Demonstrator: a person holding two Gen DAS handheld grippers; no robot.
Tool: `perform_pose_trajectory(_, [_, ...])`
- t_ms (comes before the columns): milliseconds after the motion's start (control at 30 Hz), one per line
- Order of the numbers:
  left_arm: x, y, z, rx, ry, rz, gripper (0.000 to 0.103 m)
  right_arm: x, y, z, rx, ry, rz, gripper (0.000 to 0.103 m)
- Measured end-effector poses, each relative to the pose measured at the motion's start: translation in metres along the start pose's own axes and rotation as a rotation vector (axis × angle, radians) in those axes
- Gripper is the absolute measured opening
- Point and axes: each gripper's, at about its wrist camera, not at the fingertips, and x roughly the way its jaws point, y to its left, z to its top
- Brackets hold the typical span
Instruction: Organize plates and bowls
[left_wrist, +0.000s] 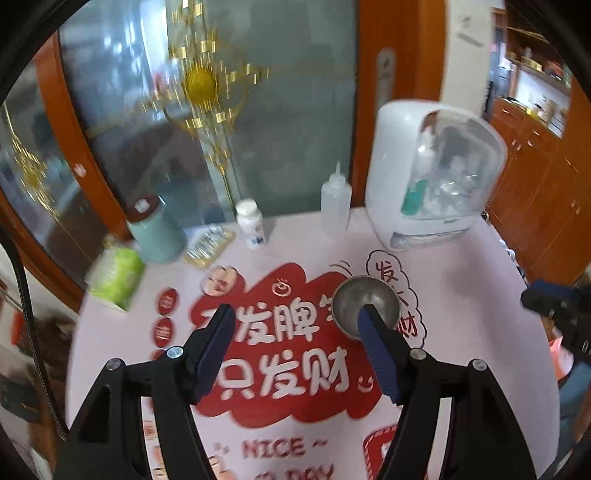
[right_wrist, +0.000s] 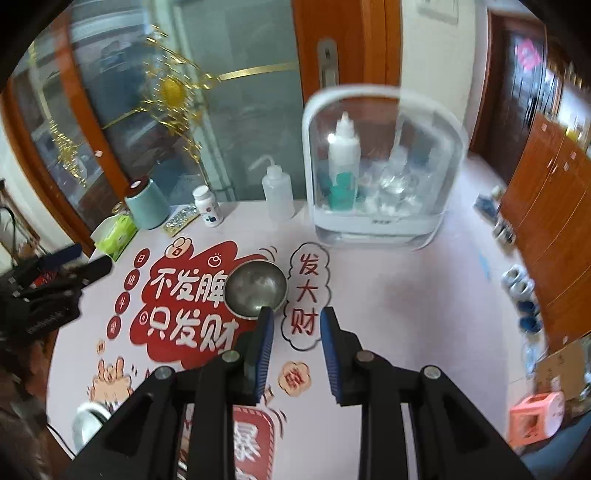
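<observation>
Steel bowl (right_wrist: 255, 287) upright at mid-table on the printed tablecloth (right_wrist: 388, 288), apart from the white storage cabinet (right_wrist: 380, 166) and squeeze bottle (right_wrist: 277, 192) along the far edge. Left gripper (left_wrist: 295, 347): jaws wide apart, empty. Right gripper (right_wrist: 297, 354): jaws narrowly parted, empty. Open cloth surrounds the bowl.

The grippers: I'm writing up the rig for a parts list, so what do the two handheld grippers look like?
Both look alike. The left gripper and right gripper have black angular plastic linkage arms with triangular cut-outs and round silver pivot bolts. Each has two straight fingers faced with ribbed dark-blue pads. No markings are readable. A black cable hangs near the left one.
</observation>
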Motion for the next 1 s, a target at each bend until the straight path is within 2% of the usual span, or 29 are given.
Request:
perform_pose_trajectory(233, [0.120, -0.003, -0.009, -0.114, 0.147, -0.063, 0.067, 0.110, -0.005, 0.003, 0.109, 0.166, 0.040, 0.026])
perform_pose_trajectory(400, [0.172, -0.009, -0.020, -0.153, 0.215, -0.100, 0.067, 0.161, -0.009, -0.001, 0.197, 0.217, 0.057, 0.026])
perform_pose_trajectory(500, [0.196, -0.012, -0.029, -0.174, 0.255, -0.119, 0.063, 0.182, -0.007, -0.005, 0.223, 0.239, 0.060, 0.026])
perform_pose_trajectory(700, [0.217, -0.017, -0.038, -0.194, 0.304, -0.160, 0.046, 0.209, -0.002, -0.008, 0.245, 0.271, 0.062, 0.026])
perform_pose_trajectory(767, [0.224, -0.019, -0.039, -0.200, 0.323, -0.180, 0.031, 0.214, -0.003, -0.011, 0.258, 0.276, 0.065, 0.026])
perform_pose_trajectory(800, [0.227, -0.020, -0.039, -0.204, 0.332, -0.189, 0.025, 0.216, -0.004, -0.012, 0.266, 0.278, 0.069, 0.020])
perform_pose_trajectory(833, [0.230, -0.021, -0.040, -0.211, 0.344, -0.209, 0.009, 0.217, -0.005, -0.013, 0.277, 0.278, 0.087, 0.014])
perform_pose_trajectory(1000, [0.224, -0.029, -0.044, -0.191, 0.356, -0.227, 0.008, 0.208, -0.008, -0.016, 0.278, 0.248, 0.077, 0.011])
